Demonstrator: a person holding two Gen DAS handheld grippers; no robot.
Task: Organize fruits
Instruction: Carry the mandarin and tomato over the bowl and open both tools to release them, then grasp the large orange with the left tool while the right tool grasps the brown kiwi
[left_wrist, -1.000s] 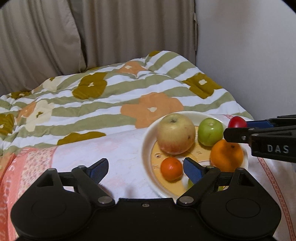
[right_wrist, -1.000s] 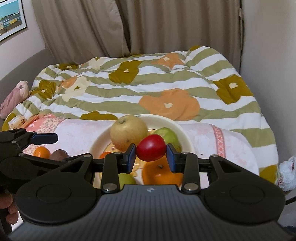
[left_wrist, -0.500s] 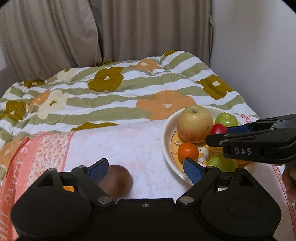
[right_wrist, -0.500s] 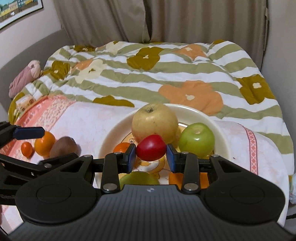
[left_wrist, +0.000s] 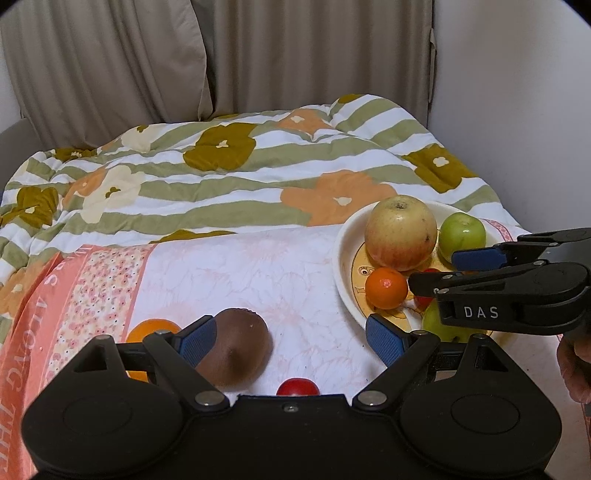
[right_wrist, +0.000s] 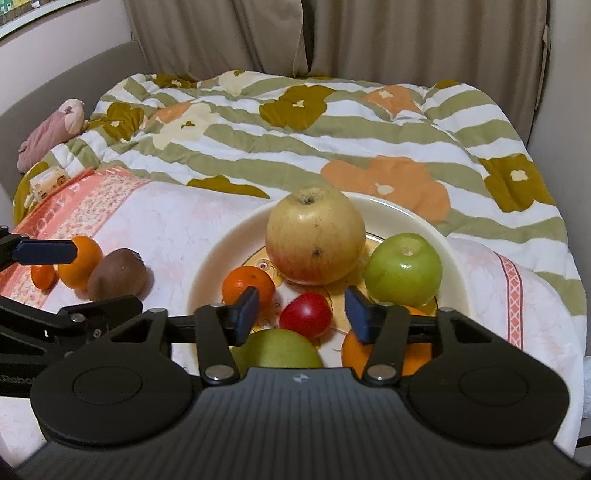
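Both looking forward and downward along own fingers, close over the bed; shared: plate (left_wrist: 341, 254) (right_wrist: 207, 273), kiwi (left_wrist: 236, 347) (right_wrist: 116, 273), floral blanket (left_wrist: 221, 184) (right_wrist: 295, 129).

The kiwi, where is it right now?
In the left wrist view, the kiwi lies on the white cloth, left of the plate, beside an orange.

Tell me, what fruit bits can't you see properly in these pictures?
- Orange on the plate: right wrist view, the right gripper covers most of it.
- Nearest green fruit: right wrist view, its lower part sits behind the gripper body.
- Small red fruit on the cloth: left wrist view, the left gripper hides its lower half.
- Tiny orange fruit: right wrist view, partly behind the bigger orange one.
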